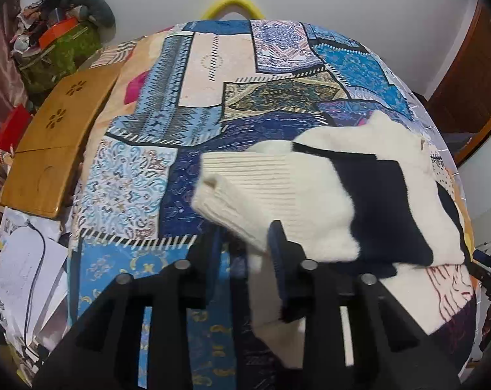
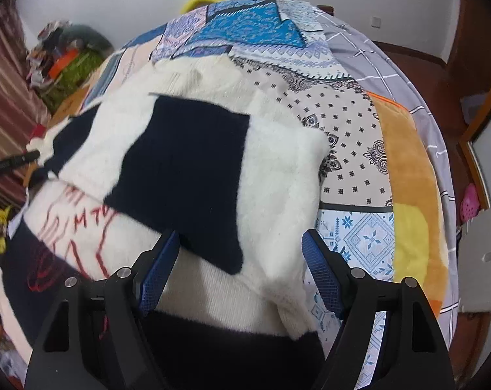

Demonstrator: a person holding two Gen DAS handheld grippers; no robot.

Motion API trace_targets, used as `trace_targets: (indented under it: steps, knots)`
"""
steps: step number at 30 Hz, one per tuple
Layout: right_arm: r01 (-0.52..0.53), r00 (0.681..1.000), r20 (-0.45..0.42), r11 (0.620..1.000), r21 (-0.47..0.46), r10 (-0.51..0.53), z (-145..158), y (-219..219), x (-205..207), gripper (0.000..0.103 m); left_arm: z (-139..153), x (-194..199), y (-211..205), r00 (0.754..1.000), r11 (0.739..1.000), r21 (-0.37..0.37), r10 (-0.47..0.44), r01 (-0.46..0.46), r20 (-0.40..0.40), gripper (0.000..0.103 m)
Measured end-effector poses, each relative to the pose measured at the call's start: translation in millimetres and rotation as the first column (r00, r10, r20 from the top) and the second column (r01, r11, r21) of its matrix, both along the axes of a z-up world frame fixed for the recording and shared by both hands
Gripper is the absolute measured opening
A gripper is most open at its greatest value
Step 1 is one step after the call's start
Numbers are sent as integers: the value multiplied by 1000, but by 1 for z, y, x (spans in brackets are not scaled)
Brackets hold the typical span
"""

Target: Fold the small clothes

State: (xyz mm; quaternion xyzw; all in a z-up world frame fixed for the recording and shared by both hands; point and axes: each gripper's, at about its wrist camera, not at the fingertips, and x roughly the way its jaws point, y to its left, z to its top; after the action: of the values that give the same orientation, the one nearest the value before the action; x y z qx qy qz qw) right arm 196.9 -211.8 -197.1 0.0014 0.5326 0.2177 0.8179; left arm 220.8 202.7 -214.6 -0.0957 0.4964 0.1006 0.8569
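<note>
We are seeing the cream-and-navy sweater (image 2: 213, 149) lying on the patchwork bedspread (image 1: 131, 175), its ribbed sleeve (image 1: 261, 188) running leftward between the part-open left gripper (image 1: 245, 243) pads, seemingly unpinched. The right gripper (image 2: 240, 269) is hovering wide and empty over the body. Red lettering (unreadable) is showing.

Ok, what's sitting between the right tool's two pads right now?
Only the white and navy sweater: it lies under the right tool, whose pads stand wide apart and don't press on it. The right wrist view shows this.
</note>
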Motion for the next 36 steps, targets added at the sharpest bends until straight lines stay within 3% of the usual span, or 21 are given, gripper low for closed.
trace_targets:
  steps: [10, 13, 15, 21, 29, 36]
  knots:
    - [15, 1000, 4, 1000, 12, -15, -12, 1, 2, 73, -7, -12, 16, 999, 998, -57, 37, -38, -21, 32]
    - [4, 1000, 18, 1000, 18, -4, -11, 4, 0, 58, -11, -10, 14, 999, 996, -74, 38, -40, -27, 32]
    - [-6, 1000, 23, 1000, 23, 6, -10, 7, 1, 42, -14, -7, 10, 999, 996, -86, 33, -36, -34, 32]
    - [-28, 998, 55, 1000, 4, 28, -9, 18, 3, 13, -17, -1, -3, 999, 997, -77, 1, -4, -41, 32]
    - [37, 987, 159, 999, -5, -36, 6, 4, 5, 10, -8, -5, 2, 1000, 992, -125, -3, 0, -22, 32]
    - [128, 981, 152, 991, -28, -122, 2, -17, 22, 10, -8, -5, -11, 999, 992, -125, -35, 33, -15, 32]
